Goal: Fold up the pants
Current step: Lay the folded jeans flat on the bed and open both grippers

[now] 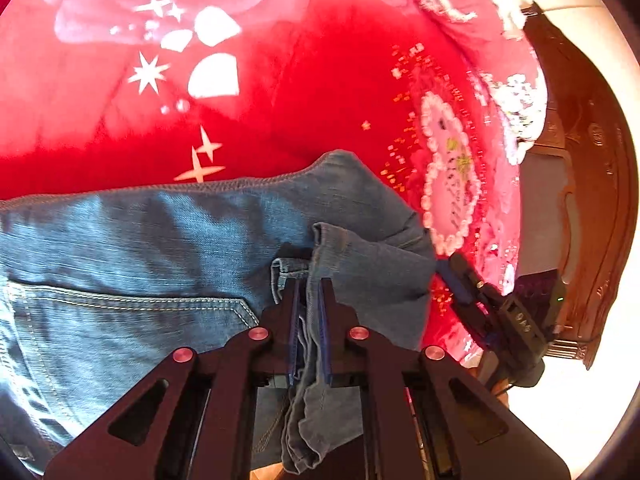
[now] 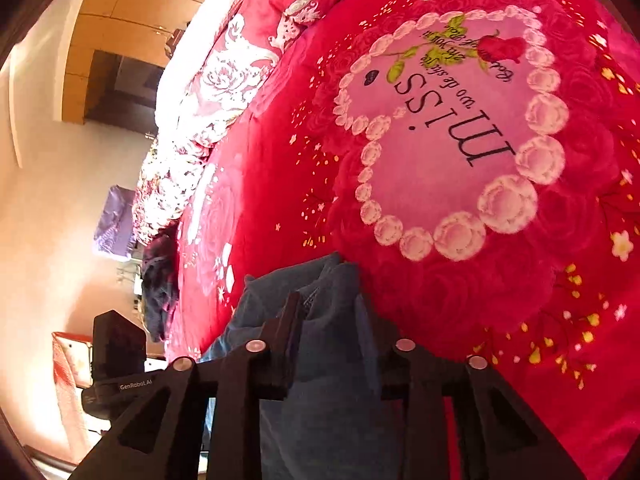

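Blue jeans (image 1: 160,240) lie across a red flowered blanket (image 1: 280,100), back pocket (image 1: 140,304) facing up. In the left wrist view my left gripper (image 1: 310,290) is shut on a bunched fold of the jeans' edge, and denim hangs down between its fingers. Just to the right, my right gripper (image 1: 450,270) reaches into the same end of the jeans. In the right wrist view a thick wad of jeans (image 2: 332,360) fills my right gripper (image 2: 332,312). The fingers press on it from both sides, and cloth partly covers the right finger.
The blanket (image 2: 440,300) with a pearl-heart print spreads far ahead. A dark heap of clothes (image 2: 160,280) sits at the bed's edge. Carved wooden furniture (image 1: 592,200) stands past the bed, and a wooden wardrobe (image 2: 120,20) is against the wall.
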